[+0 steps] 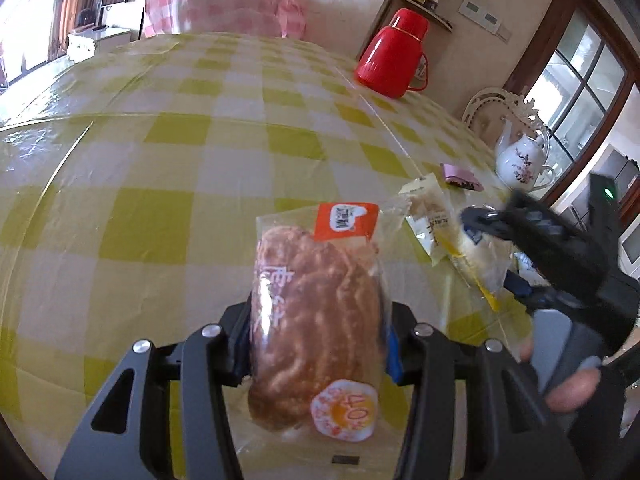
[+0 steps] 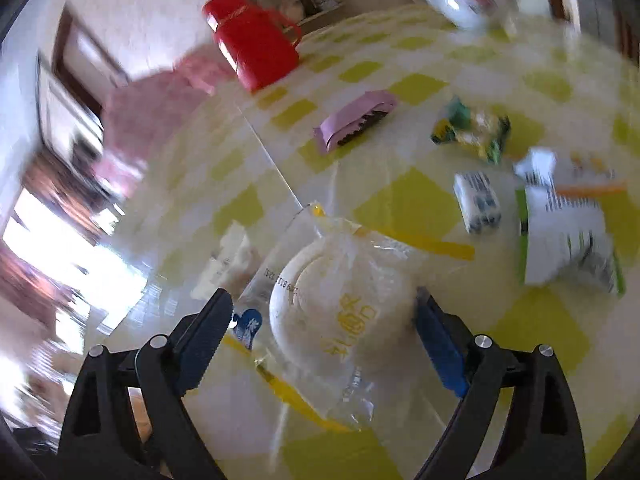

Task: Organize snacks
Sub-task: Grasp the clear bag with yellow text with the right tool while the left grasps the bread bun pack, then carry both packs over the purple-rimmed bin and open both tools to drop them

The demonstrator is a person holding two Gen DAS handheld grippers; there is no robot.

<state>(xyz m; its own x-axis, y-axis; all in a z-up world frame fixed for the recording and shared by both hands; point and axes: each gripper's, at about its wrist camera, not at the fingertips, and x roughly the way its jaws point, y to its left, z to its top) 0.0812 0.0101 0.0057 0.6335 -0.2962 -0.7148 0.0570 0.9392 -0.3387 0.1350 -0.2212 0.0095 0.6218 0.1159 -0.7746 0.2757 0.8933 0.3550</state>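
Gripping a wrapped pastry, straddling a wrapped bun on the counter.

Left gripper (image 1: 316,344) clamping a ridged brown pastry (image 1: 316,320) in crinkly clear wrap; right gripper (image 2: 324,336) gaping wide around a smooth round white bun (image 2: 340,312) in plastic, lying on the glossy yellow-checked counter (image 2: 408,208) beside a red plastic jug (image 2: 252,40).

The right gripper (image 2: 320,344) straddles a round white bun in a clear wrapper (image 2: 340,312), its fingers (image 2: 440,352) spread either side of it. Beyond, on the yellow-checked tabletop (image 2: 408,208), lie a pink packet (image 2: 356,120), a green snack pack (image 2: 472,130), a small white box (image 2: 478,202) and a white-and-green bag (image 2: 568,236). A red thermos (image 2: 252,46) stands farther back.
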